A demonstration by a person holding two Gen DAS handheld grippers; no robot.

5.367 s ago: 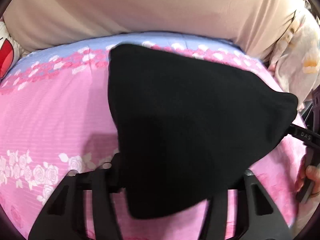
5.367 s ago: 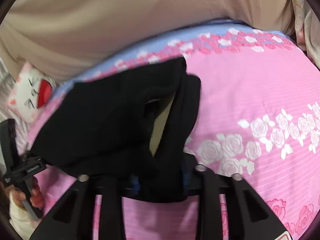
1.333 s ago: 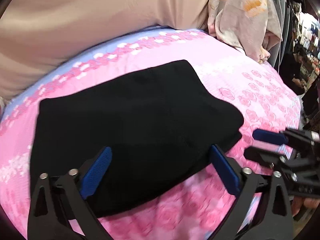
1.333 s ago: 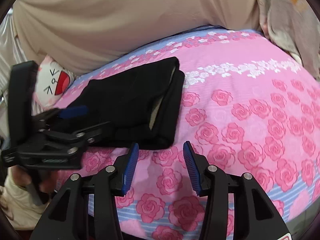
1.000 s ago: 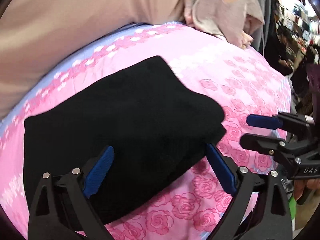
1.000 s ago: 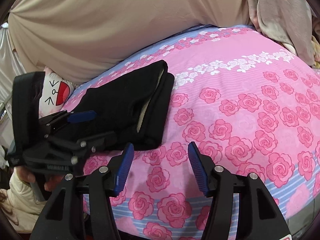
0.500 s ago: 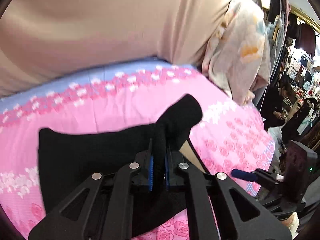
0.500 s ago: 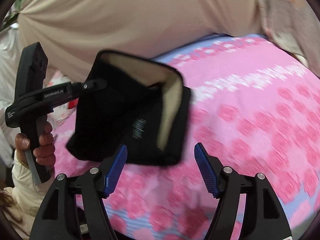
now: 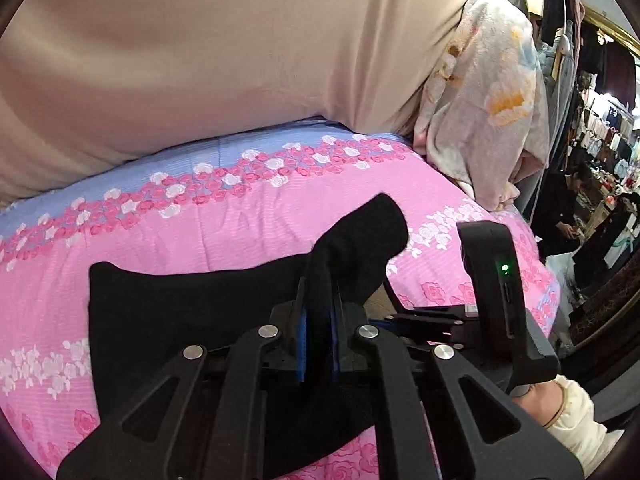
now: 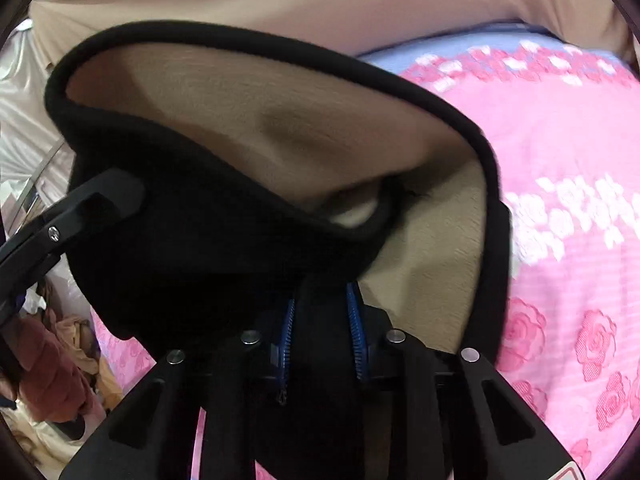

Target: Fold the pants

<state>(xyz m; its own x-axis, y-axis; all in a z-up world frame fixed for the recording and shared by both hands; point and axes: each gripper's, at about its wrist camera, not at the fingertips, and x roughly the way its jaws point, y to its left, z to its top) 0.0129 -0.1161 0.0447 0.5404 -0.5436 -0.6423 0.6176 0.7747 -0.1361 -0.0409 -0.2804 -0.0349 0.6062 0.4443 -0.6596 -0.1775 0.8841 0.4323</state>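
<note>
No lettering, label, brand, number or sign can be read in either view.

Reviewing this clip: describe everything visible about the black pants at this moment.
The black pants are soft, thick fabric with a tan fleecy lining showing where the edge gapes open. They are folded into a compact bundle, partly lifted off the pink rose-print bedspread. The left hand-held gripper is closed on a raised fold; the right hand-held gripper is closed on the near edge. A far corner still lies flat on the bedspread.
</note>
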